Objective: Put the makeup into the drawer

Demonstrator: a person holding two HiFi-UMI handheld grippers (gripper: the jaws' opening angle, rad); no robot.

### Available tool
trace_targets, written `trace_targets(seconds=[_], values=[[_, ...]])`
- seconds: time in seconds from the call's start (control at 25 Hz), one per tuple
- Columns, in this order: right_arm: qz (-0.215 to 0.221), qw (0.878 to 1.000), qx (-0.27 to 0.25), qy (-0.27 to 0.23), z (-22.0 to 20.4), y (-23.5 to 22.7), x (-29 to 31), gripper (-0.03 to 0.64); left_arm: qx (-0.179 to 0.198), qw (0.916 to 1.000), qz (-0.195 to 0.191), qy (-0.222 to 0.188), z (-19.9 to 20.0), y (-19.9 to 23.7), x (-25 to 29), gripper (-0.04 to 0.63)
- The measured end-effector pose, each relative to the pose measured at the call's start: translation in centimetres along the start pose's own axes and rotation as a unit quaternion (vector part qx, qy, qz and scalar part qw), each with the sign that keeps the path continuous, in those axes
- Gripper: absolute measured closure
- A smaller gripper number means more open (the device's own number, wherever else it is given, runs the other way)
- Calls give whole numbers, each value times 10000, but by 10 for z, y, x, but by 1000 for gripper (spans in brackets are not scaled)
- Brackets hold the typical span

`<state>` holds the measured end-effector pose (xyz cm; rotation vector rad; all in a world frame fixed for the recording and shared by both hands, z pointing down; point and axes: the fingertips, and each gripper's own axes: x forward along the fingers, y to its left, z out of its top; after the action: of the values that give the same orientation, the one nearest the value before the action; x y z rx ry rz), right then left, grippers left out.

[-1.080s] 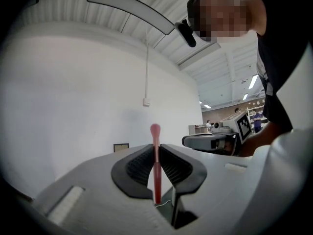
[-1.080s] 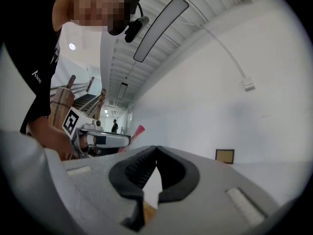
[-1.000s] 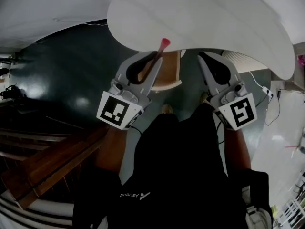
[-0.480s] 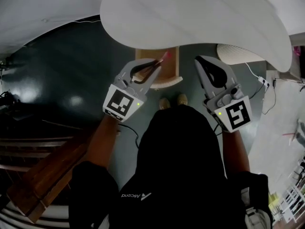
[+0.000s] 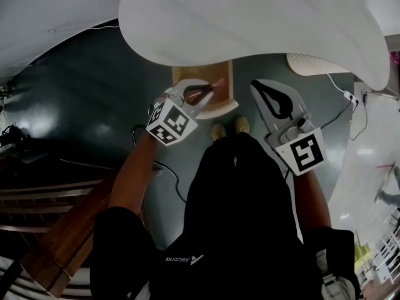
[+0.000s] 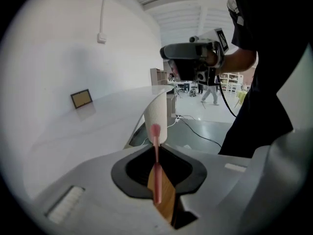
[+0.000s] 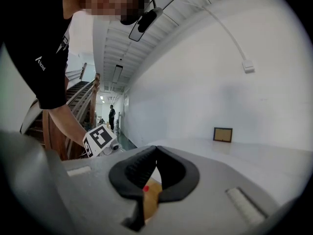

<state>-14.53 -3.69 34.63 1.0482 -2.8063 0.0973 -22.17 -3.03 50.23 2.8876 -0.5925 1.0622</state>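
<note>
just a slim pink makeup stick (image 6: 157, 168)

Two grippers are in view: one left gripper (image 5: 211, 87) and one right gripper (image 5: 257, 86), each bearing one marker cube. There is one pink makeup brush (image 6: 156, 166), one wooden drawer (image 5: 226, 79), and one white table (image 5: 250, 17) on the far side. Two shoes (image 5: 218, 131) show near the drawer. One ribbed white column (image 6: 157, 112) stands to the right, and one small brown frame (image 6: 81, 98) sits far off.
</note>
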Motion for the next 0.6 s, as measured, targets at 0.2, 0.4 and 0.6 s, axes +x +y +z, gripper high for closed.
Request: trace_targets(seconds=[0.2,0.4,0.6], values=[[-119,9998,69,164,-20,-5,-4,614,208,9982,-403,405,-33,3,32,541],[-315,9989,163,322,-38,-19,-7,614,292,9945,-755,671,-64,7,63,541],[-451,9977,215,466,-54,-29,-5,614,363,9892,-1081,922,-91,8,90,541]])
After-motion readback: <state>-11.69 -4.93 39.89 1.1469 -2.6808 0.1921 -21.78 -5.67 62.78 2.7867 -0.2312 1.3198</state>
